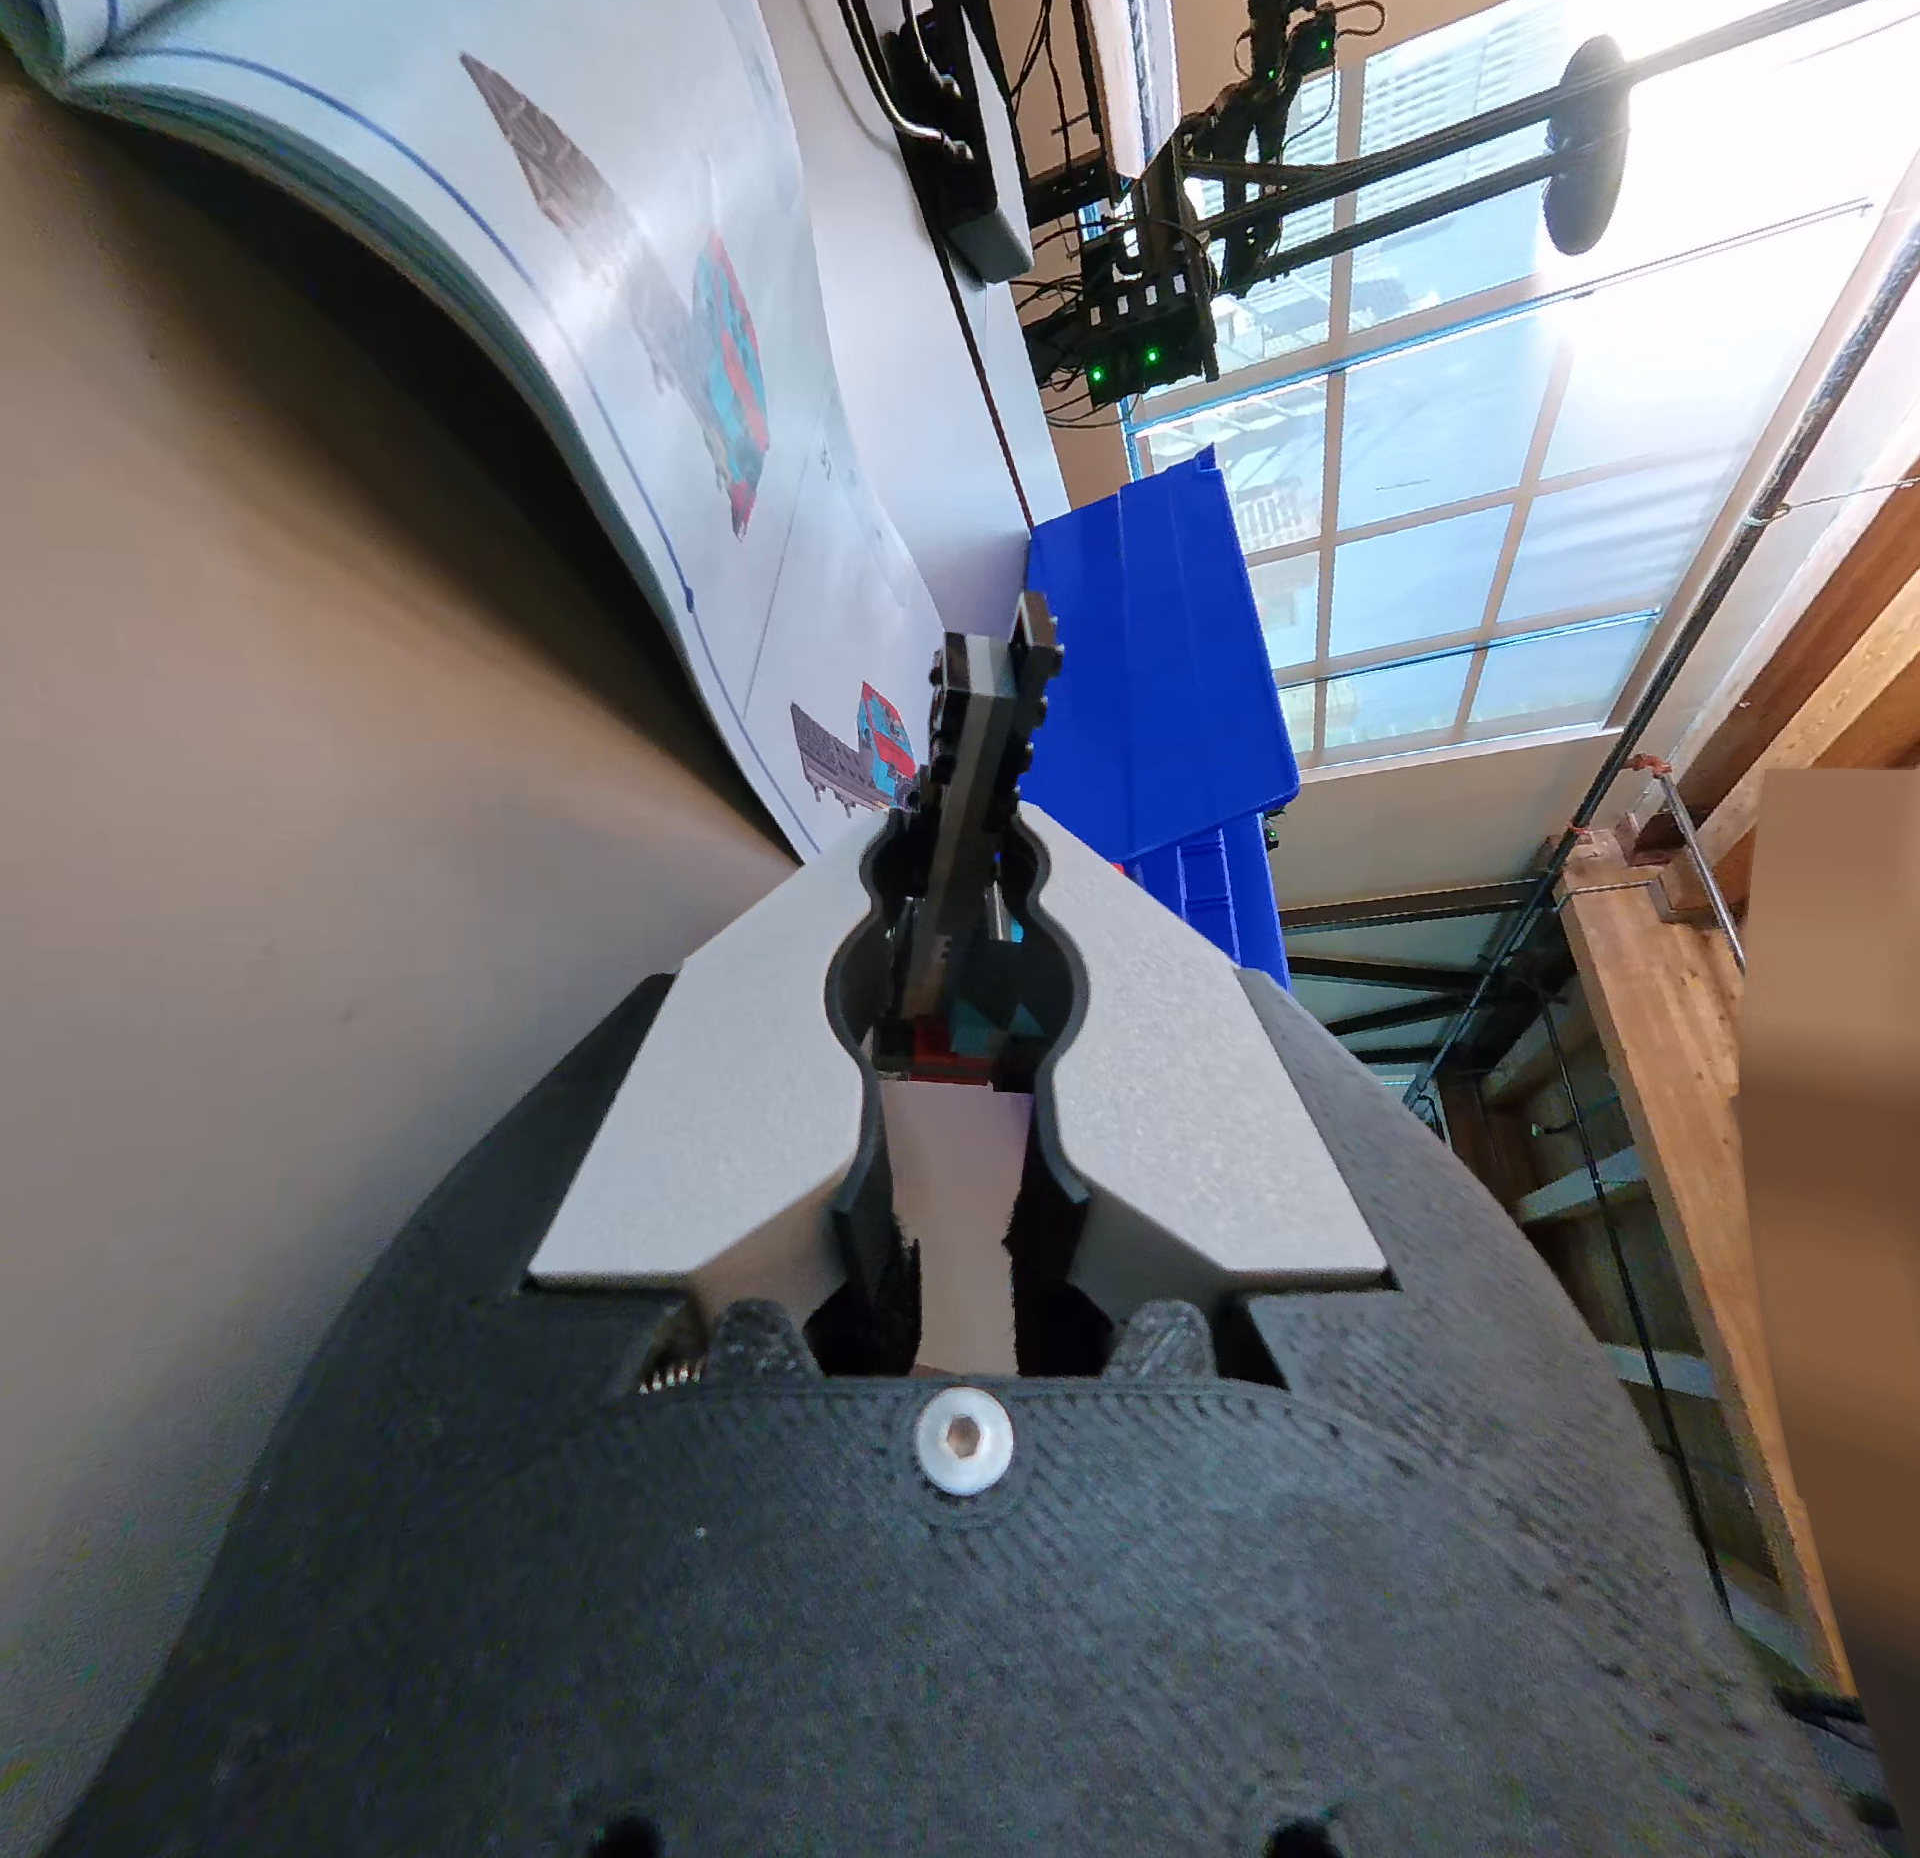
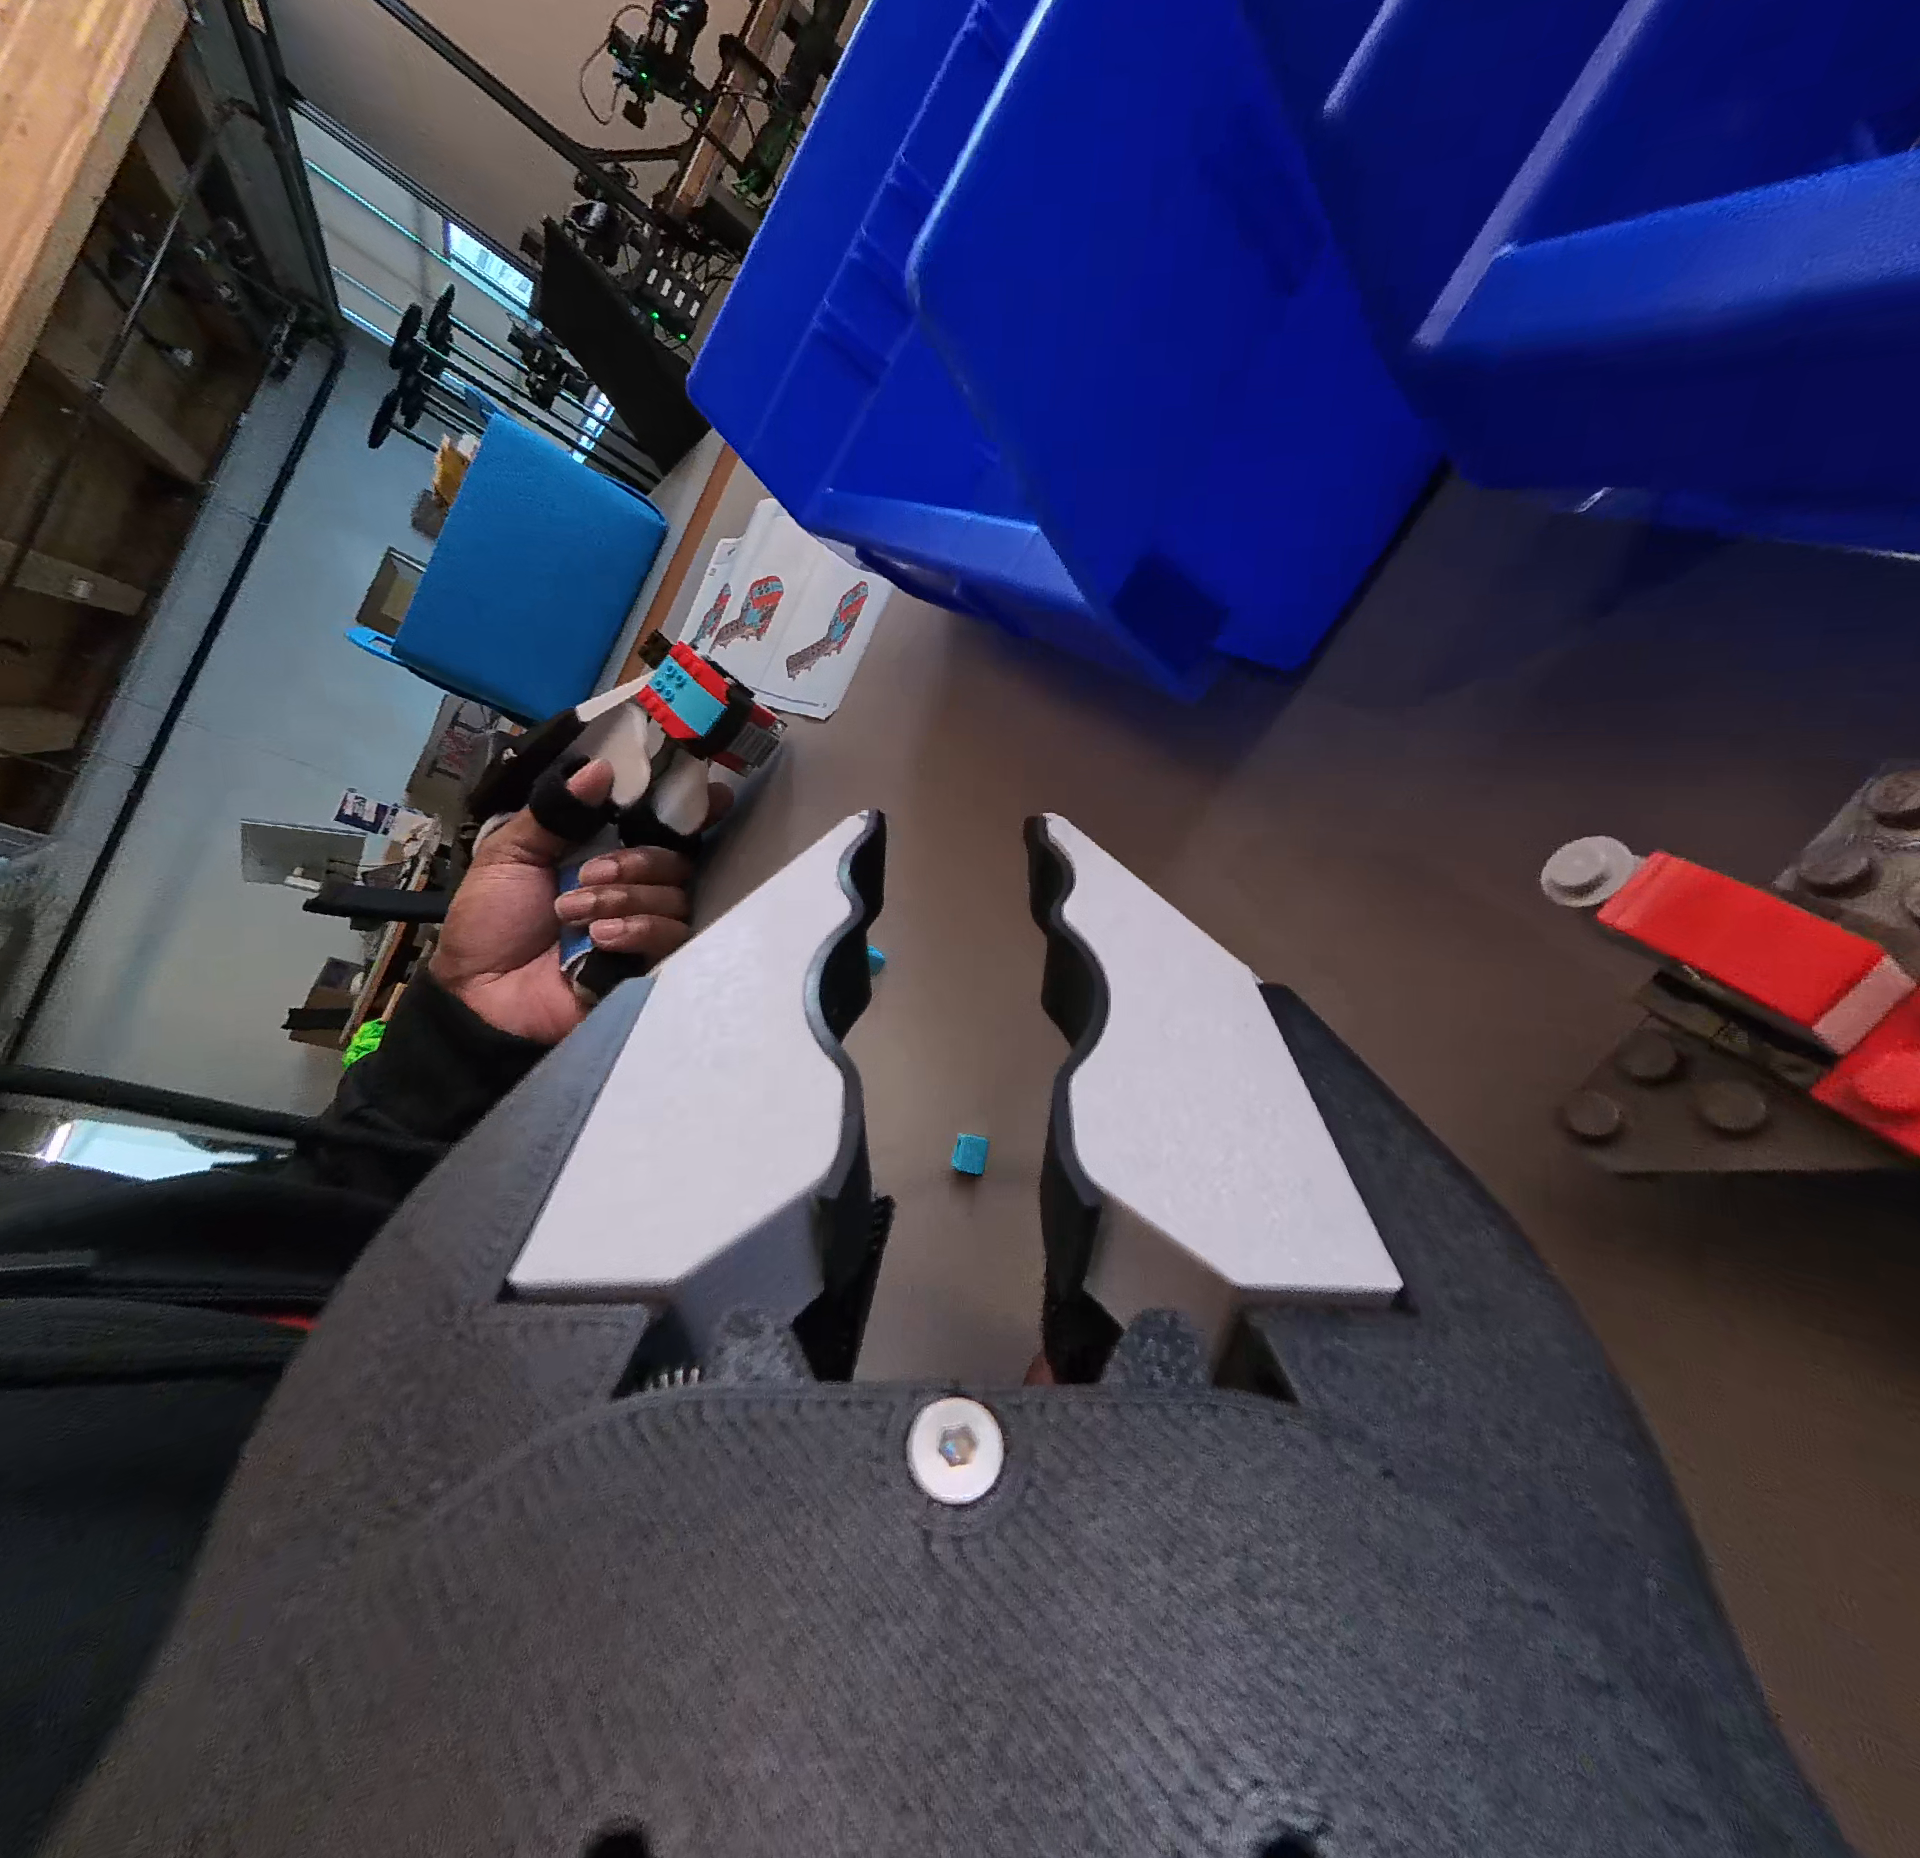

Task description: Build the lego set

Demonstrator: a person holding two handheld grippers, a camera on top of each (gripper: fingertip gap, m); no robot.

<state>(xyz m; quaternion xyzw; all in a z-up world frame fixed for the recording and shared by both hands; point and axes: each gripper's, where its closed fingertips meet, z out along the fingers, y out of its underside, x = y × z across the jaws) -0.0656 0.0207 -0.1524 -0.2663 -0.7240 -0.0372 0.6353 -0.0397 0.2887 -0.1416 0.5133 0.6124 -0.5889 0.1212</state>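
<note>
My left gripper is shut on a partly built lego model of dark grey plates with red and teal bricks; its long grey part sticks out past the fingertips. In the right wrist view the same left gripper, held by a hand, carries the red and teal model above the table edge. My right gripper is open and empty, low over the brown table. A small teal brick lies on the table between its fingers. Another red and dark grey lego assembly sits at the right.
Blue plastic bins stand on the table ahead of the right gripper and show in the left wrist view. An open instruction booklet lies to the left of the held model; its pages show far off in the right wrist view.
</note>
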